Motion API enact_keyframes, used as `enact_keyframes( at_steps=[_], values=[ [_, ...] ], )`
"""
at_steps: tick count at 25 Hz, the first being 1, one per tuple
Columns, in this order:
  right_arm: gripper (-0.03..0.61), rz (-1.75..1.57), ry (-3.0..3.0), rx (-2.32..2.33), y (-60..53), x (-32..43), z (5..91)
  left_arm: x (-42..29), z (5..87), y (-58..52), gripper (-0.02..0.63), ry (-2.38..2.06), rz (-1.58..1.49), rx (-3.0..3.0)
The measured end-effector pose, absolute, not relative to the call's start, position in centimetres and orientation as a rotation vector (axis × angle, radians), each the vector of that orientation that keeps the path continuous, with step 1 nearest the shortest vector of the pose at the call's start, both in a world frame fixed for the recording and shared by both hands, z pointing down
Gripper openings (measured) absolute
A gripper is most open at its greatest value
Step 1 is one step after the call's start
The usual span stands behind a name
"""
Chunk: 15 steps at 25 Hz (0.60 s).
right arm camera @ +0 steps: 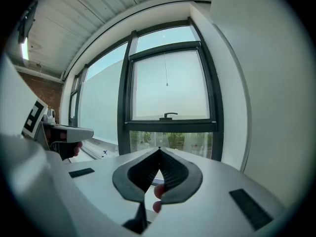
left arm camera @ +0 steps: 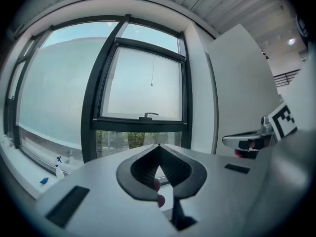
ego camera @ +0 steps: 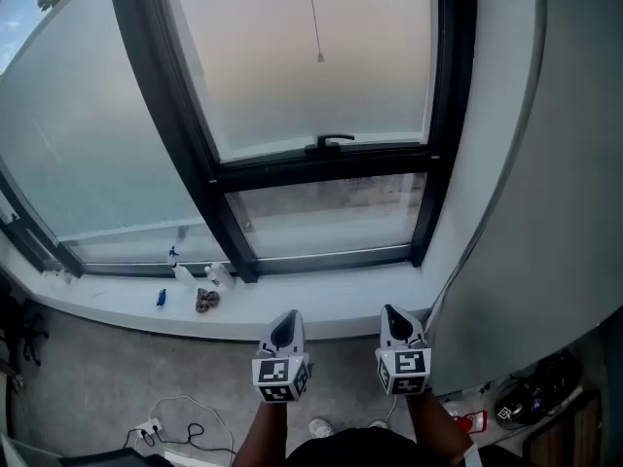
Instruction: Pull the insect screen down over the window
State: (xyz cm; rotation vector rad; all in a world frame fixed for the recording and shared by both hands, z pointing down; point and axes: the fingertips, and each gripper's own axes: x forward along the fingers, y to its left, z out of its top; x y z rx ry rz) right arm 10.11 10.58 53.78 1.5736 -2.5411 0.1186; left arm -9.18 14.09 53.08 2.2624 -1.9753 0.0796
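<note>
A black-framed window (ego camera: 321, 163) fills the far wall, with a black handle (ego camera: 329, 142) on its middle rail. A thin pull cord (ego camera: 314, 17) with a small bead (ego camera: 320, 58) hangs in front of the upper pane; the same cord (left arm camera: 152, 70) (right arm camera: 166, 68) shows in both gripper views. My left gripper (ego camera: 286, 327) and right gripper (ego camera: 394, 321) are side by side below the sill, well short of the window. Both are shut with nothing between their tips, seen in the left gripper (left arm camera: 158, 146) view and the right gripper (right arm camera: 159, 149) view.
A white sill (ego camera: 311, 305) runs under the window, carrying a small spray bottle (ego camera: 182, 270), a blue item (ego camera: 162, 298) and a brownish lump (ego camera: 205, 301). A white wall (ego camera: 545, 212) stands close on the right. Cables (ego camera: 170, 426) lie on the grey floor at lower left.
</note>
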Motion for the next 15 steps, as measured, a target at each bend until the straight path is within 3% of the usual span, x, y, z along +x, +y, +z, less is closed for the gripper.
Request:
enact_keyframes(
  at_steps=[15],
  values=[
    [0.003,0.093,-2.548,1.559,10.98,10.25,53.50,-9.43,52.33,15.06,0.003,-2.015,0.101,2.242]
  ],
)
